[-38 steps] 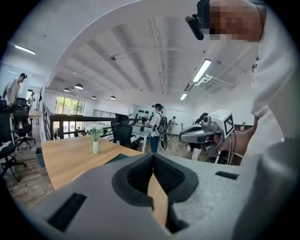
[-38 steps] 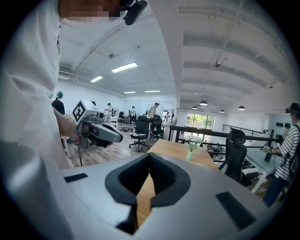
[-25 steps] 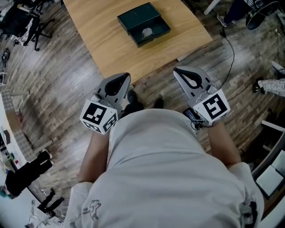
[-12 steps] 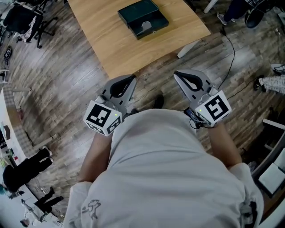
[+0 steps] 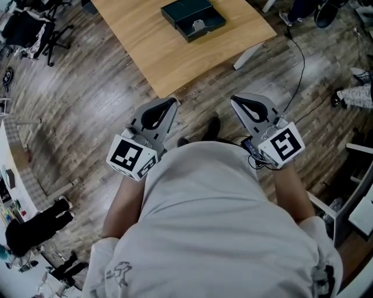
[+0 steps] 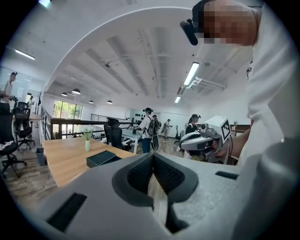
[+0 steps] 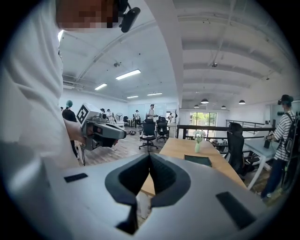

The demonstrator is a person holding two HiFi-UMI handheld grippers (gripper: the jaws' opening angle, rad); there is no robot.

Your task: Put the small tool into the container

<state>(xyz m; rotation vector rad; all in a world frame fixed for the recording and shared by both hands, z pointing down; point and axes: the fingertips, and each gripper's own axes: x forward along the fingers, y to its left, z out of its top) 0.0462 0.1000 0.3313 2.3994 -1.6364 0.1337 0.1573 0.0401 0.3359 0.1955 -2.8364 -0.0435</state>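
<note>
The dark green container (image 5: 193,17) lies on the wooden table (image 5: 163,52) at the top of the head view, with a small pale tool (image 5: 199,25) inside it. My left gripper (image 5: 171,102) and right gripper (image 5: 235,100) are held close to my body over the floor, well short of the table, both shut and empty. In the left gripper view the shut left gripper (image 6: 152,157) points past the container (image 6: 101,158) on the table. In the right gripper view the shut right gripper (image 7: 150,157) faces the container (image 7: 197,160).
A small vase (image 7: 197,138) stands on the table beyond the container. A black cable (image 5: 300,64) runs over the wood floor at right. Office chairs (image 7: 149,133) and several people (image 6: 147,133) are in the room behind. A white table leg (image 5: 247,55) angles down at the table's corner.
The table and container have slid toward the top of the head view, farther from me. Both grippers stay shut and keep their place near my body.
</note>
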